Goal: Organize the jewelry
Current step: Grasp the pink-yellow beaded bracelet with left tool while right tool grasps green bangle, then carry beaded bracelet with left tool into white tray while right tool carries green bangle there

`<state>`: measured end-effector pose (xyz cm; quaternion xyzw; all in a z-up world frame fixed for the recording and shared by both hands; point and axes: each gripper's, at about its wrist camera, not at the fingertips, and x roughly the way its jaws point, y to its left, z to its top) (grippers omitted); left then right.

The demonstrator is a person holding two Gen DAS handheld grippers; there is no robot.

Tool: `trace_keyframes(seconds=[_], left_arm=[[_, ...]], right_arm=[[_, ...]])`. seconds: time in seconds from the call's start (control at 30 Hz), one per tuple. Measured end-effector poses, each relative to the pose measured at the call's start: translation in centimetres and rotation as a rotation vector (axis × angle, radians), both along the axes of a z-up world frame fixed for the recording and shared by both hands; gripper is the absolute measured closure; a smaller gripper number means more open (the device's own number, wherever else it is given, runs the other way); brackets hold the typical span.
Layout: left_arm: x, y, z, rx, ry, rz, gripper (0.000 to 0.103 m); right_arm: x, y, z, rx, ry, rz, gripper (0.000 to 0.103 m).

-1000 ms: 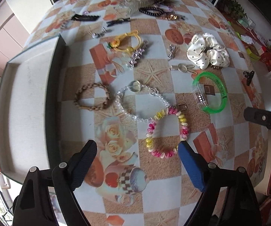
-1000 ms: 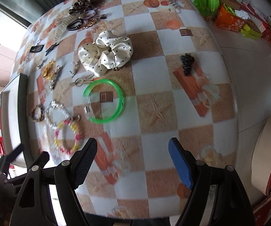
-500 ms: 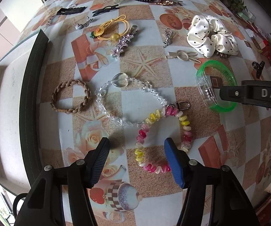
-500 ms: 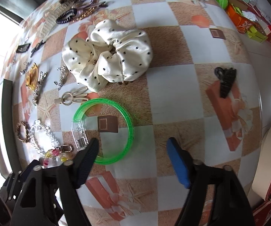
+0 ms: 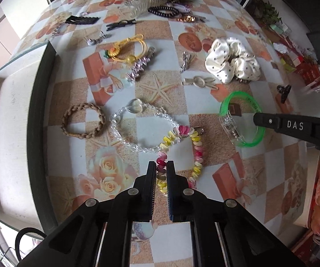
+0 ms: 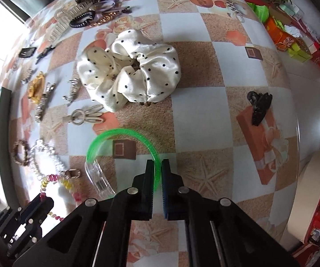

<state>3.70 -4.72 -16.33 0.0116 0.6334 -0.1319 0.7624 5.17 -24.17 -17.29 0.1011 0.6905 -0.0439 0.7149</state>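
Both tools are clamped now, each on one bracelet. The left gripper [image 5: 161, 166] has just closed its jaws on the pink-and-yellow beaded bracelet [image 5: 196, 149], which lies flat on the tablecloth [image 5: 164, 31]; the beads sit between the two pads at the near-left part of the ring. The right gripper [image 6: 157, 166] has also just closed, and the thin rim of the green bangle [image 6: 124, 131] is pinched between its pads. In the left wrist view its black finger reaches over the green bangle [image 5: 242, 120] from the right, and white letters "DAS" can be read on it; no more letters show.

Taking the beaded bracelet as the landmark, I count four bracelets in all. One clear crystal bracelet [image 5: 142, 129] with a heart stone touches it on the left. One brown braided bracelet [image 5: 83, 122] is further left. The green bangle is to its right, a little apart. Left of the braided one stands one dark-edged tray [image 5: 40, 115].

Beyond the beaded bracelet, well apart, are one cream dotted scrunchie [image 5: 232, 63], one yellow cord hair tie [image 5: 126, 49] and several hair clips, too many and too small for a sure count.
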Motion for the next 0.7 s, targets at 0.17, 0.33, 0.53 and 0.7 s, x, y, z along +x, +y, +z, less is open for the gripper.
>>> trace_keyframes(seconds=[0.17, 0.33, 0.53, 0.7], left_arm=[[0.2, 2.1, 2.2, -0.038, -0.03, 0.04, 0.091], [-0.8, 5.0, 5.1, -0.071, -0.08, 0.109, 0.091], [-0.3, 10.9, 7.6, -0.071, -0.152, 0.233, 0.091], [1.3, 17.1, 8.0, -0.044, -0.187, 0.358, 0.091]], right_arm=[[0.5, 0.2, 2.6, 0.039, -0.025, 0.013, 0.096], [1.7, 2.7, 5.5, 0.059, -0.064, 0.068, 0.096], [3.6, 7.8, 8.5, 0.103, -0.113, 0.194, 0.096], [7.0, 15.4, 9.2, 0.154, -0.146, 0.321, 0.096]])
